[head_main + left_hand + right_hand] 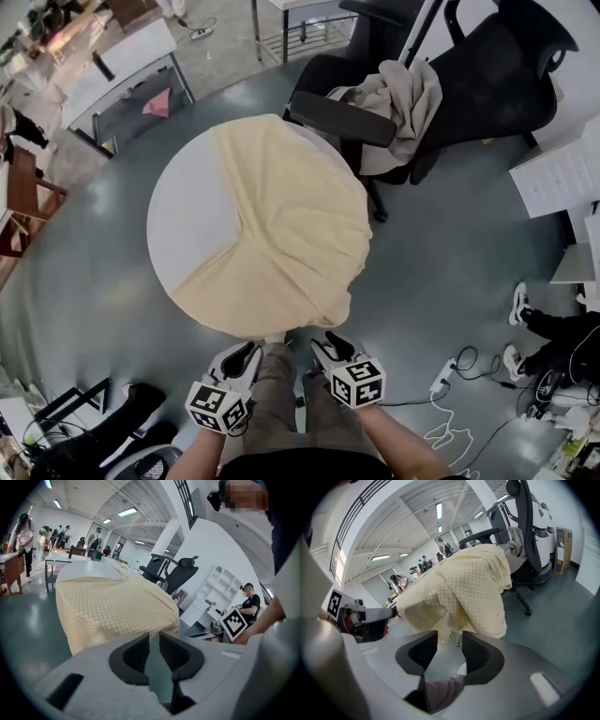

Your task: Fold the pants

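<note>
Pale yellow checked pants (291, 234) lie spread over the round white table (187, 216), and their near end hangs over the table's front edge. Both grippers are held low, close to my body and in front of that hanging edge, touching nothing. My left gripper (247, 360) has its jaws a narrow gap apart with nothing between them; in the left gripper view (153, 641) the pants (108, 606) hang just ahead. My right gripper (326, 349) is open somewhat wider and also empty; its own view (450, 637) faces the draped cloth (464, 588).
A black office chair (487, 66) with a beige garment (403, 103) on it stands right behind the table. A white power strip and cables (441, 380) lie on the floor at the right. A desk (122, 66) stands at the back left.
</note>
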Motion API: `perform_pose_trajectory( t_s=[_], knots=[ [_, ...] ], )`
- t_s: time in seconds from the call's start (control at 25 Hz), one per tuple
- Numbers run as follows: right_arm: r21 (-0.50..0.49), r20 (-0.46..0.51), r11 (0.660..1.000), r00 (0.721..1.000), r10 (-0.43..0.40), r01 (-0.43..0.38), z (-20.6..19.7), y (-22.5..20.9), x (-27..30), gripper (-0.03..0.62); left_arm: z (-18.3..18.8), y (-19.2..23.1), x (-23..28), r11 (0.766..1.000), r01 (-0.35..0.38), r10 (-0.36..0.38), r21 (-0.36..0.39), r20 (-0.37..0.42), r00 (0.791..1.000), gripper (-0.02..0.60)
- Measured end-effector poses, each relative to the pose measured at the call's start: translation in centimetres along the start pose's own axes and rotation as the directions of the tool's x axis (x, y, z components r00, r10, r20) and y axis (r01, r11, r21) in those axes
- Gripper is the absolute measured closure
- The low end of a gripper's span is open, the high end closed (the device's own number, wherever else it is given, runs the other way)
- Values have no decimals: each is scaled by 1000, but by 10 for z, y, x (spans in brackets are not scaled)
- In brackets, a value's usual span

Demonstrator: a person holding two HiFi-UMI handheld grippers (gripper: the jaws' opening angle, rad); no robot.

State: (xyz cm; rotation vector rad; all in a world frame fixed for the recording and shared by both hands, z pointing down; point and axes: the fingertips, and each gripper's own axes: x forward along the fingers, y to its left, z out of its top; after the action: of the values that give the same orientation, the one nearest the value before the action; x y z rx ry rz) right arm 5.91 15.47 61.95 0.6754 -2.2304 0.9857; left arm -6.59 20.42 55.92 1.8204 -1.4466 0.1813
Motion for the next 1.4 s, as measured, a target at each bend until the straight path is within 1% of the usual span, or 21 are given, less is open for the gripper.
perform_pose_trajectory(
  t_s=[0.12,0.24,0.36,0.56,0.76,0.92,1.0,1.08,1.12,1.16,1.2,1.28,1.32,1.4],
  knots=[
    [35,2,999,1000,-13,13,-8,-7,4,428,-6,0,4,1000,1,-1,-4,-2,1000,511],
    [51,17,999,1000,-5,4,-12,-15,8,424,-12,-4,10,1000,2,-2,2,7,1000,511],
    [69,25,998,1000,4,-6,-15,-23,14,404,-17,-9,14,1000,-13,13,9,26,1000,511],
    [123,59,990,996,63,-70,-17,-25,25,329,-24,-17,17,999,-36,36,-4,70,997,515],
    [188,60,977,994,87,-97,-23,-30,34,299,-33,-22,19,999,-44,46,-25,87,995,520],
    [193,137,966,980,145,-170,-11,-28,31,289,-38,-25,21,999,-47,49,-25,85,995,523],
    [207,179,958,970,164,-200,-3,-30,29,292,-40,-26,22,998,-48,50,-29,87,995,526],
    [199,197,960,968,159,-198,1,-33,26,307,-41,-28,24,998,-49,52,-32,86,995,528],
    [190,201,964,968,147,-186,1,-35,25,346,-42,-29,24,998,-50,53,-32,83,995,529],
    [186,206,967,969,136,-175,2,-37,22,400,-43,-30,25,998,-52,54,-32,79,995,531],
    [189,213,967,968,131,-172,1,-40,20,419,-44,-31,26,998,-52,54,-30,75,996,531],
    [212,228,958,963,141,-191,1,-42,16,406,-48,-33,29,998,-51,53,-27,68,996,532],
    [225,236,953,960,149,-203,2,-42,14,380,-49,-34,30,998,-52,53,-25,65,996,532],
    [252,261,945,955,143,-210,5,-45,10,372,-51,-36,30,998,-55,56,-20,60,997,534]
  ],
)
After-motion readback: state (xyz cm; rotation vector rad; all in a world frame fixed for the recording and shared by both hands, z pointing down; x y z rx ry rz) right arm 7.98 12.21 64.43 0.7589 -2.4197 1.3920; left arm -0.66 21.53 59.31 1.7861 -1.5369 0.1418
